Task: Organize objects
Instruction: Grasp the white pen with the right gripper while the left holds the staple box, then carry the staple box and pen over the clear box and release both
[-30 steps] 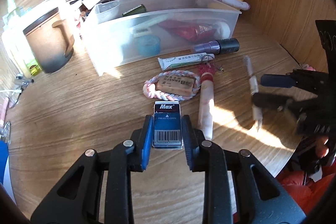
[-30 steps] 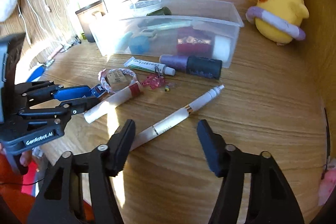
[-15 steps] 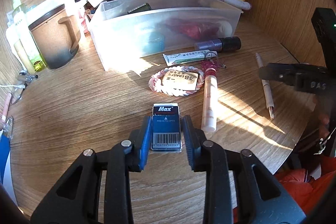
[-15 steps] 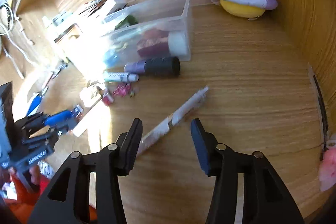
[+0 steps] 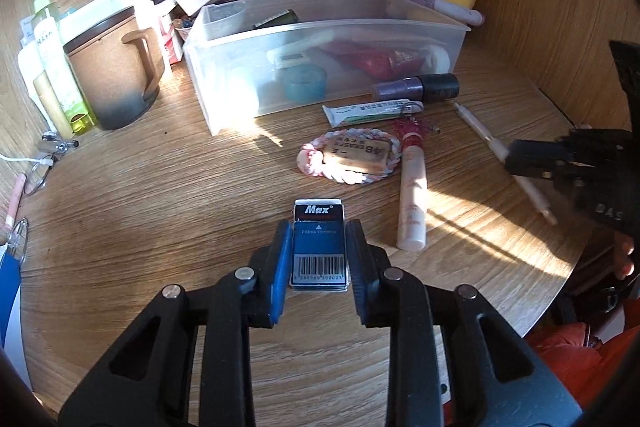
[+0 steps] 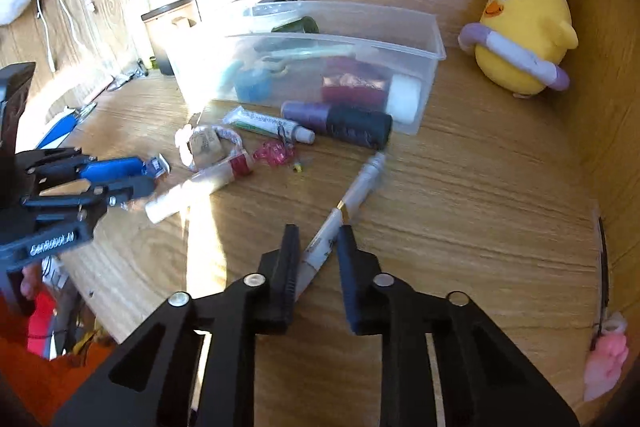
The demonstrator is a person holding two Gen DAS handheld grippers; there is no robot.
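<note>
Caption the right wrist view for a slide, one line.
Right gripper jaws shut on a white pen on the wooden desk, clear storage bin waiting behind.

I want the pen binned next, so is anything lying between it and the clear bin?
Yes. The purple bottle lies along the clear bin front, just past the tip of the pen held in the right tool.

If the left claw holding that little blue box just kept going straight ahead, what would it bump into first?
Probably the desk itself, since the left gripper, shut on the Max box, points downward. Skimming the surface, it would likely meet the eraser inside the braided ring first; depth is uncertain.
</note>
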